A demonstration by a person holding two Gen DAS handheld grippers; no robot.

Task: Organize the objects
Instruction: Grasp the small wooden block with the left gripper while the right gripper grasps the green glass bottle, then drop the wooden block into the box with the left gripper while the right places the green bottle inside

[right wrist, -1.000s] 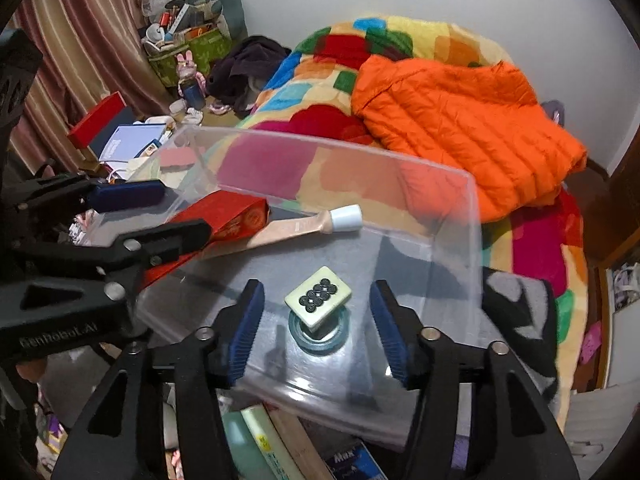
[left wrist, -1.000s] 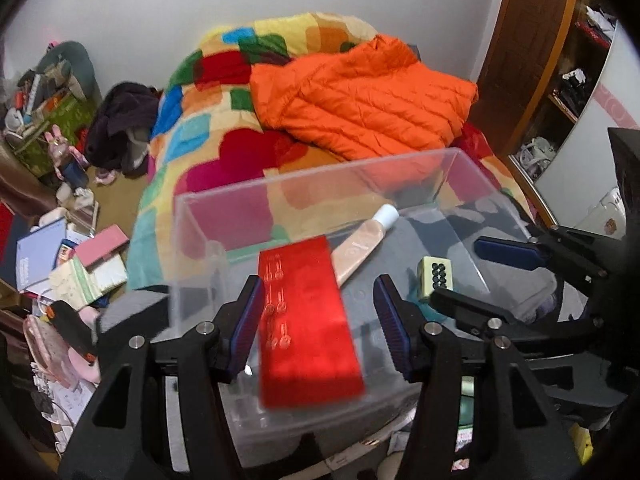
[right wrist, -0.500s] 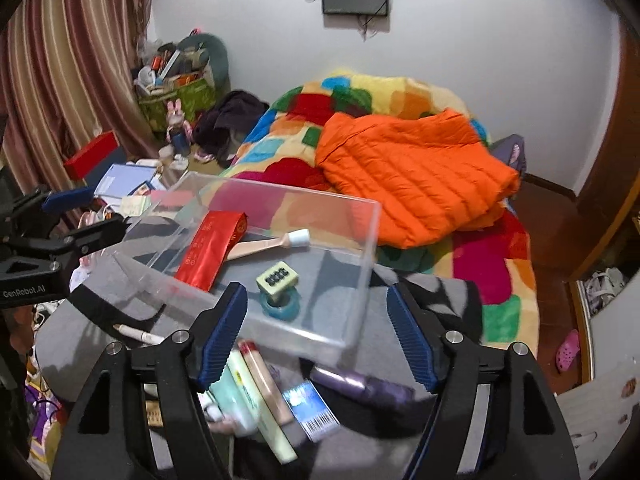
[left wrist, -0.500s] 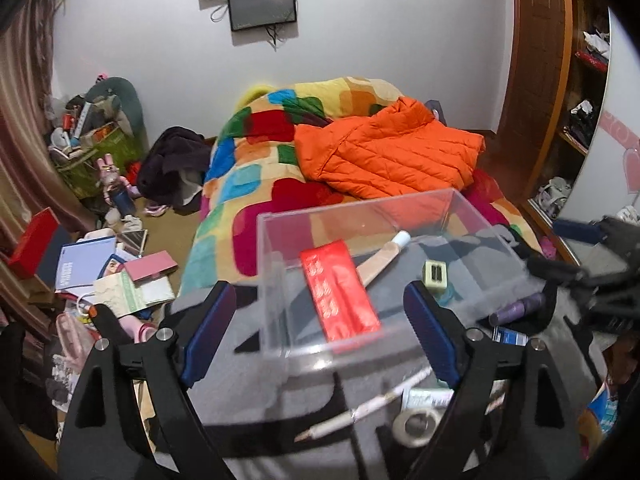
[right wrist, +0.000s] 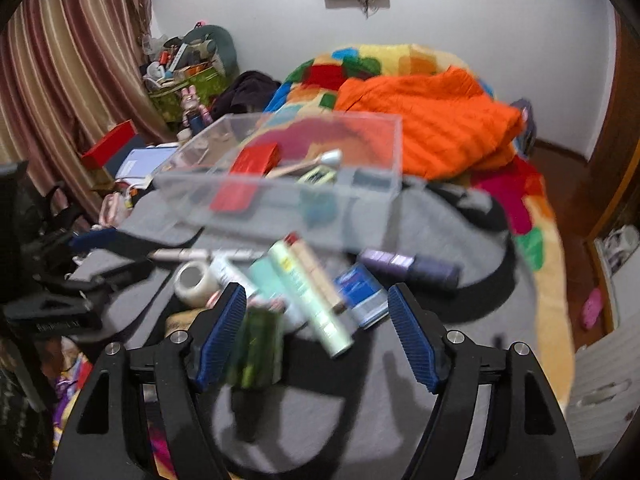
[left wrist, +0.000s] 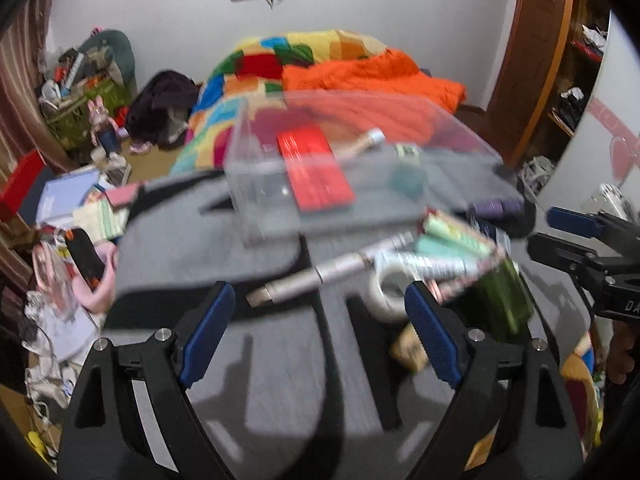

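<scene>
A clear plastic box (left wrist: pixel 260 184) (right wrist: pixel 360 196) stands on a grey cloth. It holds a red packet (left wrist: pixel 316 172) (right wrist: pixel 244 176), a beige tube with a white cap (left wrist: pixel 360 145) (right wrist: pixel 308 164), a small tile with black dots (right wrist: pixel 316 177) and a teal ring. In front of the box lies a pile: a silver pen (left wrist: pixel 320 276), a tape roll (right wrist: pixel 196 282), green tubes (right wrist: pixel 308 296), a dark green packet (right wrist: pixel 256 348) and a purple tube (right wrist: pixel 412 266). My left gripper (left wrist: pixel 320 332) is open and empty before the pen. My right gripper (right wrist: pixel 318 336) is open and empty over the pile.
Behind the box is a bed with a patchwork quilt (right wrist: pixel 360 68) and an orange jacket (right wrist: pixel 432 120). Books and clutter (left wrist: pixel 72 200) lie on the floor at the left. A wooden door (left wrist: pixel 536 48) and shelves are at the right.
Both grippers have pulled back from the box and opened wide. The red packet and the dotted tile now lie in the box. The pile in front of the box has come into view.
</scene>
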